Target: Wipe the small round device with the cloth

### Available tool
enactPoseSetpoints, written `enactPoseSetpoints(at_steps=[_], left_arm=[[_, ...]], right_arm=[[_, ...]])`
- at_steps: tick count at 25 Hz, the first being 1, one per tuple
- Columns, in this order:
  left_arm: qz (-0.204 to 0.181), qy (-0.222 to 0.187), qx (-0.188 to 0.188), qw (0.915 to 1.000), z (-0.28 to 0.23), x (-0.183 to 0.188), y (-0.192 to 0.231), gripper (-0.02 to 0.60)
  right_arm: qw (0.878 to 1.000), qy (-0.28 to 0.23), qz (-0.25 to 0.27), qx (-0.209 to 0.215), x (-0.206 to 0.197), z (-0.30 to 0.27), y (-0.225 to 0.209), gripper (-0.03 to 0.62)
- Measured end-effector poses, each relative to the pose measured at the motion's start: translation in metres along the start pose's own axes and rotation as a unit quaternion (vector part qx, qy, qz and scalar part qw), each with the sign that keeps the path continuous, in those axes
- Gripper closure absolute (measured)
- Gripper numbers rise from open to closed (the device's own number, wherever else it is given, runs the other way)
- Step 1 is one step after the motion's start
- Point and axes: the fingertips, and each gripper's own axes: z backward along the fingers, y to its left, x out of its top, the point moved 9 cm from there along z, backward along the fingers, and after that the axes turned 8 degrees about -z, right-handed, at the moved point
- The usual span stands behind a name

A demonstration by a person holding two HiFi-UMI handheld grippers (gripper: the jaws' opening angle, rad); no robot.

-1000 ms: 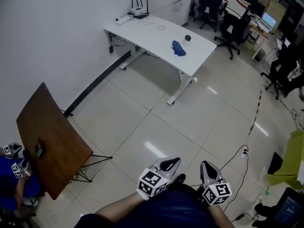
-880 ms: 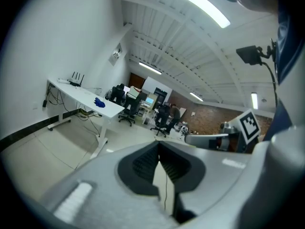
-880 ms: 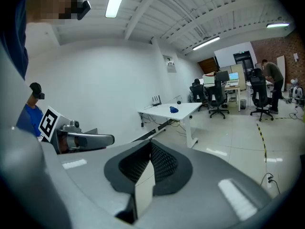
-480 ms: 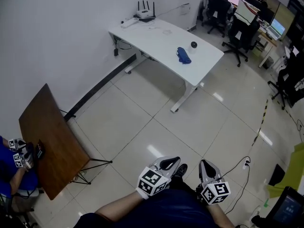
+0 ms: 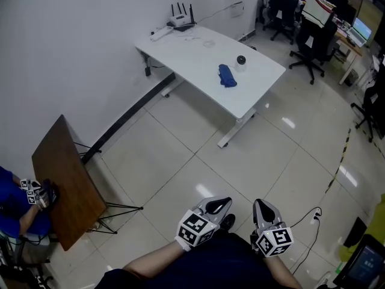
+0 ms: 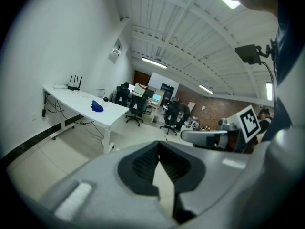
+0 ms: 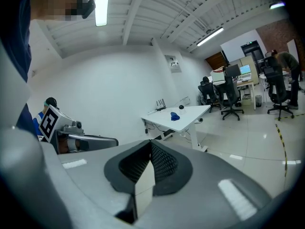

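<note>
A blue cloth lies crumpled on the white desk far ahead across the room. Beside it, toward the desk's right edge, sits the small round dark device. The cloth and the device show tiny in the left gripper view, and the cloth and device again in the right gripper view. My left gripper and right gripper are held close to my body at the bottom of the head view, both shut and empty, well short of the desk.
A tilted brown board on a folding stand stands at the left, with a person in blue beside it. A router sits at the desk's far corner. Office chairs and workstations fill the right rear. A cable runs on the tiled floor.
The desk, the cloth and the device sit lower and slightly larger in the head view than a second ago: I have moved closer. Both grippers stay shut in front of me.
</note>
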Motion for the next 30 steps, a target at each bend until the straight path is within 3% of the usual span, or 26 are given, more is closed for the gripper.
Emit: enactPoseSetpoints(at_steps=[9,14,30], left_arm=[[-0.005,0.009,0.018,0.9998,-0.047,0.024,0.013,0.578],[-0.005,0.011,0.022,0.9997,-0.065,0.036,0.04,0.578],[0.006,-0.011,-0.054,0.9985,-0.154,0.107,0.187,0.578]], right_arm=[[1.0,-0.003,-0.018,0.008,0.031,-0.024,-0.046,0.583],[1.0,-0.004,-0.021,0.005,0.041,-0.053,-0.058,0.583],[0.997,-0.025,0.015,-0.076,0.129,-0.18,-0.089,0.583]])
